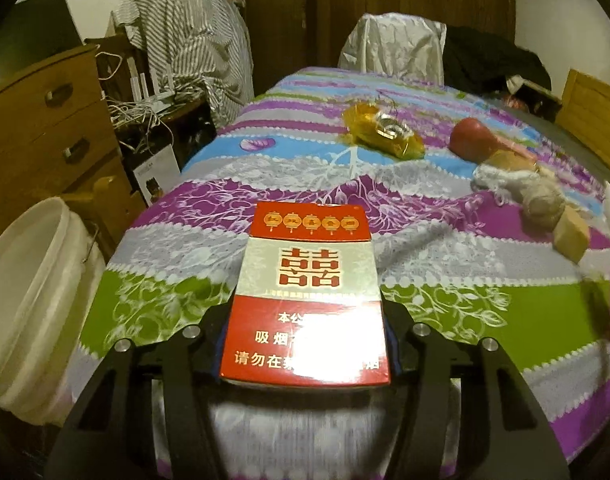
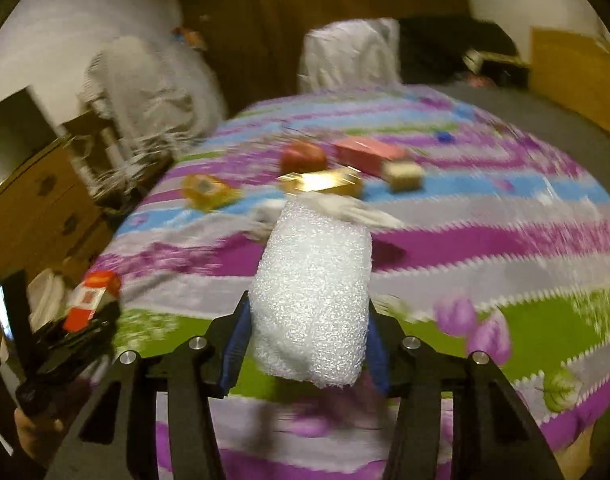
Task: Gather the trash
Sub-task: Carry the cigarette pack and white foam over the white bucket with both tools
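Note:
My left gripper (image 1: 305, 344) is shut on a red and silver cigarette pack (image 1: 305, 296) and holds it above the near edge of the bed. The pack and left gripper also show at the left of the right wrist view (image 2: 91, 300). My right gripper (image 2: 305, 344) is shut on a white foam wrap roll (image 2: 311, 292) above the striped floral bedspread (image 2: 485, 248). On the bed lie a yellow plastic wrapper (image 1: 381, 132), a red apple-like item (image 1: 471, 136), a pink box (image 2: 365, 154), a gold box (image 2: 325, 184) and a white crumpled cloth (image 1: 505, 180).
A white bucket (image 1: 29, 300) stands on the floor left of the bed. A wooden dresser (image 1: 45, 120) and tangled cables (image 1: 145, 108) are behind it. A white-covered chair (image 1: 393, 48) and dark clothes (image 1: 489, 60) stand at the far end. A wooden block (image 1: 571, 234) lies at the right.

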`<state>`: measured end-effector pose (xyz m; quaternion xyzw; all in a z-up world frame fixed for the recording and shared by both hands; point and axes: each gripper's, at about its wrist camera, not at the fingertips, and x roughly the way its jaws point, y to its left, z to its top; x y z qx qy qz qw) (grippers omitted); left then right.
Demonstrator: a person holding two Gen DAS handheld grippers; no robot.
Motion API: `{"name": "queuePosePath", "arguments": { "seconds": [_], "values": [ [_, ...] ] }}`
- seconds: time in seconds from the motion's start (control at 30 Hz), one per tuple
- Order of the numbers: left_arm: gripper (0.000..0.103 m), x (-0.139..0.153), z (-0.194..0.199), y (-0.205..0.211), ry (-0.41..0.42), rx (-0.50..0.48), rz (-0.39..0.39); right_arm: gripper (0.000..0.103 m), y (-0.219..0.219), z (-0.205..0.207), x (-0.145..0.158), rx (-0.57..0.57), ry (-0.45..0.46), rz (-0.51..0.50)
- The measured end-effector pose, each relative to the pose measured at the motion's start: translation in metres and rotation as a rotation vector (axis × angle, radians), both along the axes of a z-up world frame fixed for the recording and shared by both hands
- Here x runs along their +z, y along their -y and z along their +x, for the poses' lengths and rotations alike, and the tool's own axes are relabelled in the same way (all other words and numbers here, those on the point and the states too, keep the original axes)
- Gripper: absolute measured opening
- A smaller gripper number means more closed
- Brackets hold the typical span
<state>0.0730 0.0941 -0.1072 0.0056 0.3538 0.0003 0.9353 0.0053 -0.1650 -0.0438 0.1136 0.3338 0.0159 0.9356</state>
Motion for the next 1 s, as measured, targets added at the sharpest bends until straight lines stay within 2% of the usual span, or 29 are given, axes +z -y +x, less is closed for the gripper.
{"name": "queuePosePath", "arguments": {
  "seconds": [0.1,0.23,0.63,0.83,1.0],
  "values": [
    [0.054,0.009,-0.012,-0.007,0.025,0.024,-0.026,0.052,-0.029,-0.002,0.015,0.086,0.030,-0.031],
    [0.054,0.034,-0.031,-0.023,0.101,0.055,-0.054,0.052,-0.060,0.000,0.029,0.175,0.039,-0.026],
    [0.054,0.079,-0.052,-0.062,0.306,0.168,-0.006,0.052,-0.151,0.023,0.068,0.356,0.079,-0.018],
    [0.054,0.082,-0.050,-0.073,0.385,0.186,0.041,0.052,-0.194,0.048,0.085,0.429,0.098,0.021],
    [0.054,0.076,-0.040,-0.086,0.376,0.208,0.028,0.052,-0.224,0.074,0.091,0.491,0.108,0.043]
  ]
}}
